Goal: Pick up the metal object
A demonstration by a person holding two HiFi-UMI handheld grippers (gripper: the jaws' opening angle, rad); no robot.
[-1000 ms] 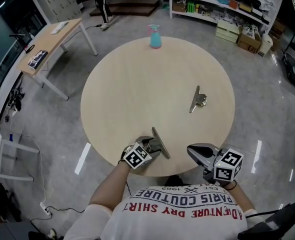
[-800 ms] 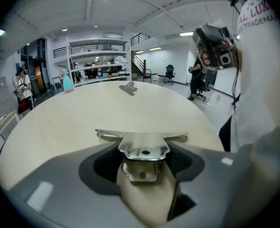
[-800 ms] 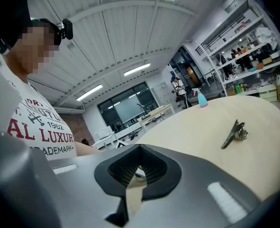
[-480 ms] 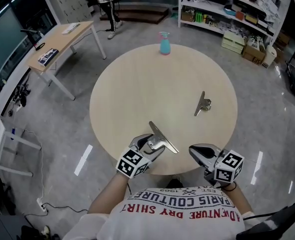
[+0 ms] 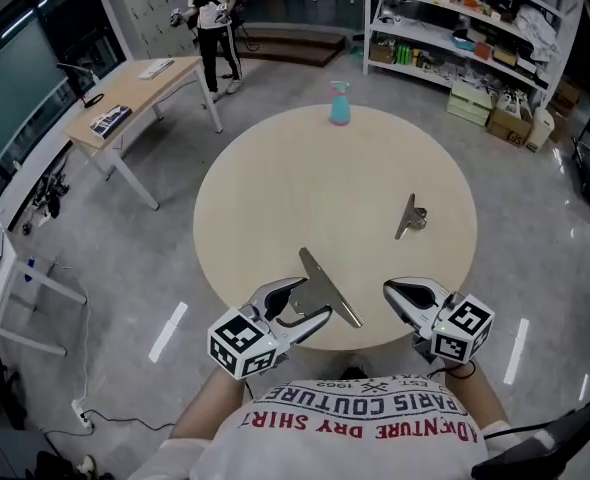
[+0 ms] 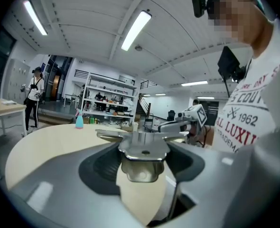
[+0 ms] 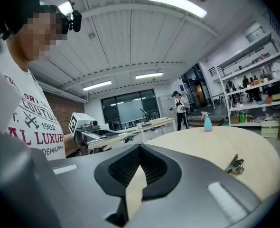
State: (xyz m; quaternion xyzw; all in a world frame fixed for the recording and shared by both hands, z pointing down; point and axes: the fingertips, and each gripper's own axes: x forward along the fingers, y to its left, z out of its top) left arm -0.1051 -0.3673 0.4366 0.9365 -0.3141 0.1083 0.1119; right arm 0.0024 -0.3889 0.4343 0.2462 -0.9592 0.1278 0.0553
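My left gripper (image 5: 303, 303) is shut on a large metal clip (image 5: 327, 286), held above the near edge of the round wooden table (image 5: 275, 198). In the left gripper view the metal clip (image 6: 142, 151) sits across the jaws, its flat plate level between them. A second, smaller metal clip (image 5: 411, 216) lies on the table to the right, also visible in the right gripper view as the small clip (image 7: 235, 165). My right gripper (image 5: 391, 290) is shut and empty, hovering at the table's near edge to the right of the held clip.
A blue spray bottle (image 5: 340, 103) stands at the table's far edge. A wooden desk (image 5: 135, 88) is at the far left with a person (image 5: 210, 8) beside it. Shelves with boxes (image 5: 465, 28) line the back right.
My left gripper has drawn back toward my body and risen with the large clip in it. The right gripper has hardly moved.
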